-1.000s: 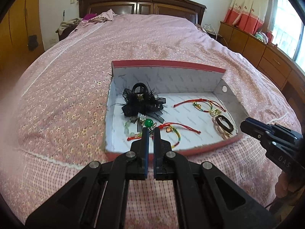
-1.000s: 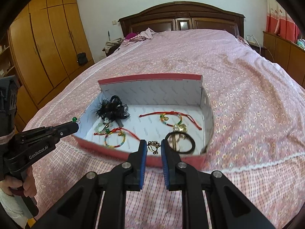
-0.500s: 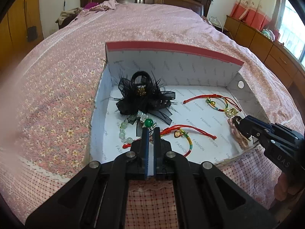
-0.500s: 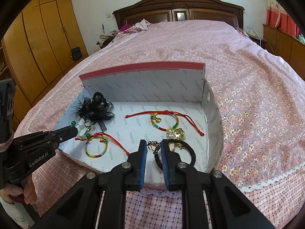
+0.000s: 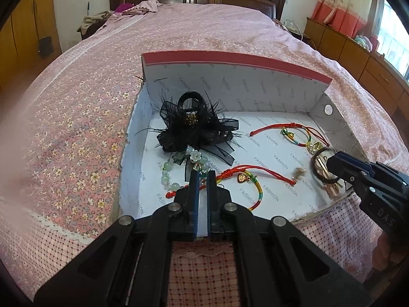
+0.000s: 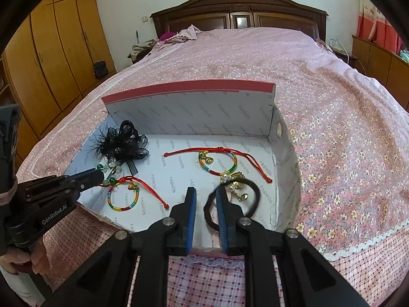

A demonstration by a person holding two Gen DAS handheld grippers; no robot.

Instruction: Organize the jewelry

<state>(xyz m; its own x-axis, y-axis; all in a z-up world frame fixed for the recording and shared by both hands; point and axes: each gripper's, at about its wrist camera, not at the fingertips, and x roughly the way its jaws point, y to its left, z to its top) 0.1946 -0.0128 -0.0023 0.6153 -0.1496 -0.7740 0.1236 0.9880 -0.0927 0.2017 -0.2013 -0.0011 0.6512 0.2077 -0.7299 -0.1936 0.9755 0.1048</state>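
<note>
A shallow cardboard box lid [image 5: 255,62] with a red rim and white "FASHION" paper lining lies on a bed [image 5: 84,133] covered in a pink floral spread.

The left gripper [image 5: 201,175] has its blue-padded fingers [image 5: 194,192] closed down to a narrow slit, with their tips on the bead bracelet [image 5: 168,176] of pale green beads and small white flowers. From the right wrist view a green bead and a bit of the bracelet sit right at the tips, so they appear to pinch it, though the contact itself is too small to confirm. Just beyond these fingers lies a black feathered hair claw [image 5: 194,128] with a gold centre. Just to the right of the fingers lies a red cord bracelet [image 5: 245,176] with a rainbow-striped band and a gold heart charm.

The right gripper [image 6: 206,192] has its fingers [image 6: 190,212] a small way apart and opening, with only the white lining visible between the pads. Its right finger lies over the left edge of a black hair tie [image 6: 253,194], which carries gold and pearl charms. A small gold charm [image 5: 299,171] lies loose on the lining just beside the gripper's tip in the left wrist view. Beyond these fingers lies a second red cord bracelet [image 6: 222,162] with a rainbow band and gold charm.
</note>
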